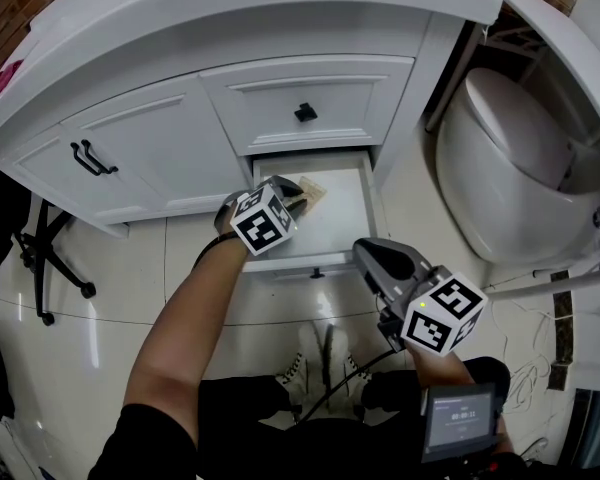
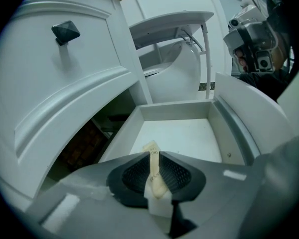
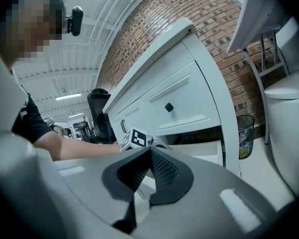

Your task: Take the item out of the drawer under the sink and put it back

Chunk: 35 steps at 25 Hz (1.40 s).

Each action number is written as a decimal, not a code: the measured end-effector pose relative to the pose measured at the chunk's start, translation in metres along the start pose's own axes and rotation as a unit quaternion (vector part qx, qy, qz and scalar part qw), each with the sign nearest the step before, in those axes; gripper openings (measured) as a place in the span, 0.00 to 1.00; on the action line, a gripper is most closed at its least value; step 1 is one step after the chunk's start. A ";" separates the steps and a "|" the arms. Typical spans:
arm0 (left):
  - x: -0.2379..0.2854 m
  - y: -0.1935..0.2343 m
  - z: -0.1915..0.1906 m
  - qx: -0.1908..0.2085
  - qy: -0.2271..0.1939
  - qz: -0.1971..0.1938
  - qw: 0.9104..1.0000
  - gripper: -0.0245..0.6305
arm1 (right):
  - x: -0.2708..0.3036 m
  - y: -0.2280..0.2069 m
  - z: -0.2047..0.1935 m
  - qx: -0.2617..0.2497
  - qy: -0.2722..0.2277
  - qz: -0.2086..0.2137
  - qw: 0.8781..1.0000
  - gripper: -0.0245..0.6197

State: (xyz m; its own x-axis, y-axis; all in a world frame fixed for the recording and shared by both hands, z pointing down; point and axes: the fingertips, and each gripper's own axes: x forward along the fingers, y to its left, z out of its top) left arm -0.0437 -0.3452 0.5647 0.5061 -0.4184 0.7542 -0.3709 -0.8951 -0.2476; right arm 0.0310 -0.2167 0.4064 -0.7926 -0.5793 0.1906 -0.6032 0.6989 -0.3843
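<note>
The lower drawer (image 1: 365, 208) of the white sink cabinet is pulled out, its white floor (image 2: 182, 138) bare. My left gripper (image 1: 292, 200) hangs over the drawer, shut on a thin beige packet (image 2: 154, 176) pinched on edge between its dark pads (image 2: 178, 176); the packet (image 1: 312, 192) pokes out past the jaws in the head view. My right gripper (image 1: 372, 256) is held in front of the drawer's front panel, to the right, its jaws closed together with nothing between them (image 3: 148, 176).
Above the open drawer is a closed drawer with a black knob (image 1: 305, 112). Cabinet doors with black handles (image 1: 92, 157) lie to the left. A white toilet (image 1: 505, 168) stands right of the cabinet. A black chair base (image 1: 50, 258) is at far left.
</note>
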 end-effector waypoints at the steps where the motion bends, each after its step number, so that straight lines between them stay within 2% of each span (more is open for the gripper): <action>1: 0.000 0.000 0.000 0.001 0.000 0.001 1.000 0.14 | 0.000 0.000 0.000 0.000 0.000 0.000 1.000 0.05; 10: -0.021 0.009 0.010 0.000 -0.015 0.029 0.999 0.10 | -0.004 0.007 0.004 -0.011 0.000 0.002 1.000 0.05; 13: -0.040 0.015 0.021 -0.009 -0.039 0.047 0.998 0.05 | -0.006 0.013 0.008 -0.018 -0.004 0.004 1.000 0.05; 21: -0.119 0.008 0.053 -0.037 -0.110 0.092 0.989 0.05 | -0.017 0.031 0.022 -0.039 -0.014 0.004 0.999 0.05; 24: -0.158 -0.005 0.063 -0.071 -0.146 0.114 0.980 0.05 | -0.023 0.038 0.024 -0.046 -0.017 -0.001 0.999 0.05; 29: -0.210 -0.048 0.069 -0.152 -0.216 0.131 0.956 0.05 | -0.035 0.057 0.024 -0.055 -0.016 0.002 0.998 0.05; 35: -0.247 -0.090 0.064 -0.221 -0.255 0.149 0.929 0.05 | -0.056 0.077 0.023 -0.066 -0.023 0.000 0.998 0.05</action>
State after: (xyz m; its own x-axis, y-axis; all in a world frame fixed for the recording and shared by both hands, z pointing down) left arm -0.0851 -0.1713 0.3615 0.5917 -0.7571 0.2770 -0.7800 -0.6244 -0.0404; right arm 0.0310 -0.1407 0.3451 -0.7895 -0.5957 0.1480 -0.6121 0.7465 -0.2608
